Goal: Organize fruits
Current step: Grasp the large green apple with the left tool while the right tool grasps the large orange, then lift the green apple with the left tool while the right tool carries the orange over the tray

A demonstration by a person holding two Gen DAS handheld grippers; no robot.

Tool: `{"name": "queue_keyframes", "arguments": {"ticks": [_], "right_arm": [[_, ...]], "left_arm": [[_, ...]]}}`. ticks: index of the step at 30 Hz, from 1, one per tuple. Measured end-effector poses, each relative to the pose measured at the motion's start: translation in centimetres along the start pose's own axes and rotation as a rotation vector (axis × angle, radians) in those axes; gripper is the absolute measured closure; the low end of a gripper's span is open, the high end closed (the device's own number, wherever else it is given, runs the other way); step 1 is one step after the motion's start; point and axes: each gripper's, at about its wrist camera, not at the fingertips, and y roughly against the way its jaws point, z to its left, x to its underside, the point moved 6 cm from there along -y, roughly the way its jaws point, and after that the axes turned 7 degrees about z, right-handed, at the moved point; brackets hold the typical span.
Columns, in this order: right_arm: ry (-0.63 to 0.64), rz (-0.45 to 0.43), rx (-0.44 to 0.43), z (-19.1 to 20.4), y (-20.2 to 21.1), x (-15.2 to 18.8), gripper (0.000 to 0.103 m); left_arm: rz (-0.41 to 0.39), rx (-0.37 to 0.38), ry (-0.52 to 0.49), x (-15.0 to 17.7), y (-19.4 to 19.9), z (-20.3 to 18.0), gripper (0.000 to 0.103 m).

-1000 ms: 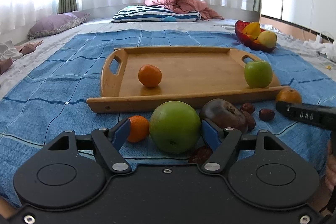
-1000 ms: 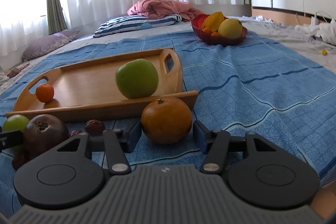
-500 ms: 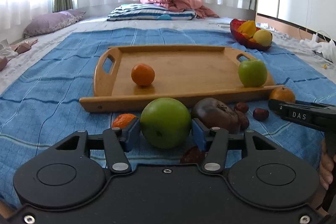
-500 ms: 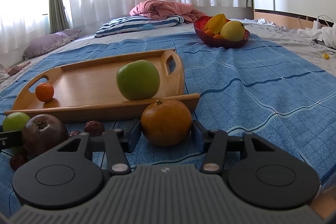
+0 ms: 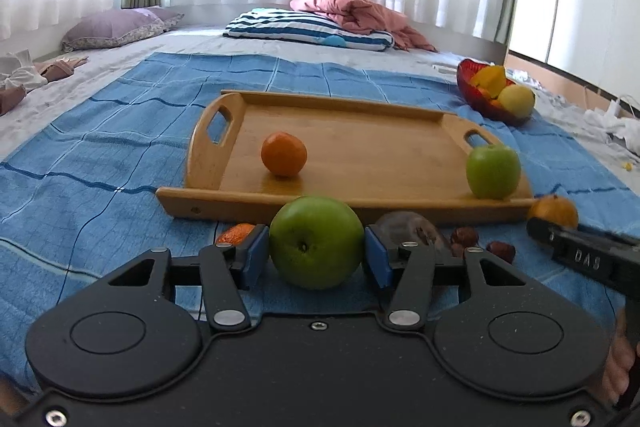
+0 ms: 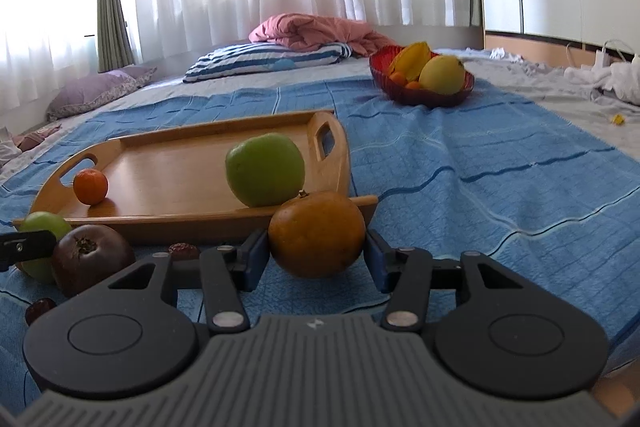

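Two grasps are in hand: left hand-held gripper (image 5: pixel 316 257) pinches a green apple (image 5: pixel 316 242), right hand-held gripper (image 6: pixel 316 259) pinches an orange (image 6: pixel 317 234), both just before the wooden tray (image 5: pixel 360 131). Next, lift each clear of the rim.

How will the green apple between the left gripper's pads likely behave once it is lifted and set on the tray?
The green apple looks round and smooth, so it may slip if the left gripper grips lightly. It seems firm, since the blue pads leave no visible dent. On the flat wooden tray it could roll, though the low rim should probably stop it.
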Motion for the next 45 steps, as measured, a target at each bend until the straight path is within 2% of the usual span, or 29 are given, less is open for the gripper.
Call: {"name": "queue_keyframes", "arguments": {"ticks": [10,16,23,28,33,36,45], "right_arm": [[-0.032,0.002,-0.002,-0.7,0.4,0.2,0.048],[-0.031,0.009,-0.003,-0.8,0.5,0.5,0.048],[-0.037,0.018,-0.007,-0.8,0.6,1.1,0.048],[-0.036,0.020,-0.008,-0.7,0.8,1.2,0.048],[-0.025,0.022,-0.009,-0.6,0.9,1.3,0.048],[-0.018,0.024,-0.008,-0.6,0.8,1.2,0.048],[-0.019,0.000,-0.006,-0.4,1.3,0.4,0.048]], "left_arm": [[-0.014,-0.010,-0.016,0.8,2.3,-0.4,0.055],[-0.033,-0.034,-0.061,1.7,2.8,-1.0,0.055],[-0.003,-0.046,-0.031,2.3,1.9,-0.8,0.037],[0.040,0.025,0.046,2.1,0.9,-0.5,0.039],[0.029,0.035,0.077,1.8,0.3,-0.3,0.039],[0.027,0.017,0.063,1.6,0.3,-0.3,0.047],[0.014,0.006,-0.008,0.7,1.0,-0.9,0.048]]}}
